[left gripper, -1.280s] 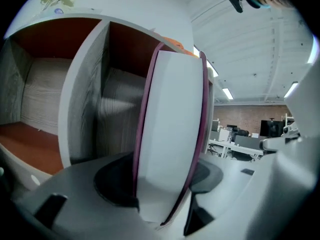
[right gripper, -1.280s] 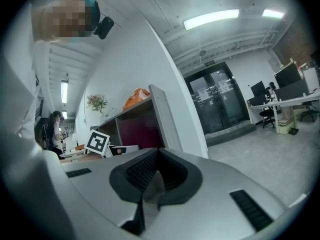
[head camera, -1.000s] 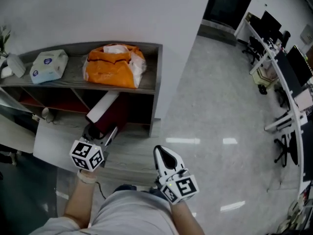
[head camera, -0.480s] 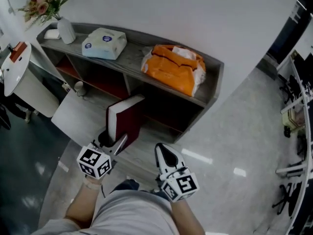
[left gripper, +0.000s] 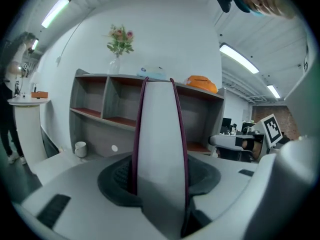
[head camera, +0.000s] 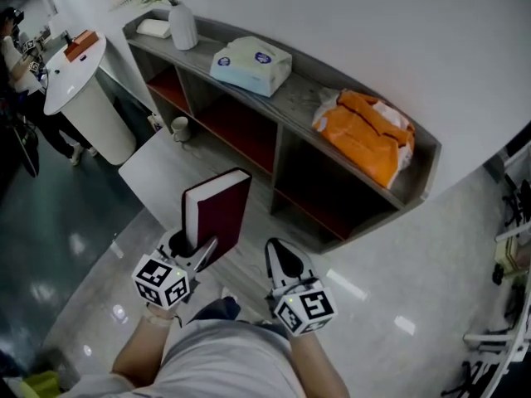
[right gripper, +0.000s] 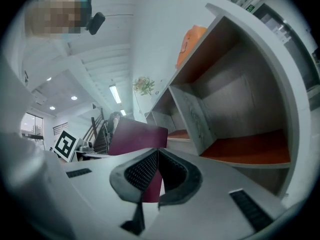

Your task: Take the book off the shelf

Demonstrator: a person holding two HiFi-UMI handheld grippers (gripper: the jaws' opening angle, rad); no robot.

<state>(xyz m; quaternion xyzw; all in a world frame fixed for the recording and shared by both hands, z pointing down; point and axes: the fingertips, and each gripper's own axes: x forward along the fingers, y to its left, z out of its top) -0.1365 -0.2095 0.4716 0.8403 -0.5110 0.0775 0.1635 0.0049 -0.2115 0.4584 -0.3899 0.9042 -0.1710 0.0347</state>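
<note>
A maroon hardcover book (head camera: 217, 214) stands upright in the air in front of the grey shelf unit (head camera: 282, 138), clear of its compartments. My left gripper (head camera: 196, 252) is shut on the book's lower edge. In the left gripper view the book's white page block (left gripper: 159, 134) rises between the two pads, which press on its maroon covers. My right gripper (head camera: 281, 264) hovers just right of the book, shut and holding nothing. In the right gripper view the pads (right gripper: 145, 170) meet, and the book's cover (right gripper: 136, 136) shows behind them.
On the shelf top lie an orange bag (head camera: 370, 138), a tissue pack (head camera: 251, 60) and a white vase of flowers (head camera: 182, 28). A white mug (head camera: 180, 127) sits by a white panel (head camera: 162, 172) on the floor. A white round stand (head camera: 80, 99) is at left, with a person (head camera: 12, 41) beyond it.
The book has come out of the lower right compartment and now stands upright, clear of the shelf. My view has swung so the shelf runs further right. The right gripper has barely moved.
</note>
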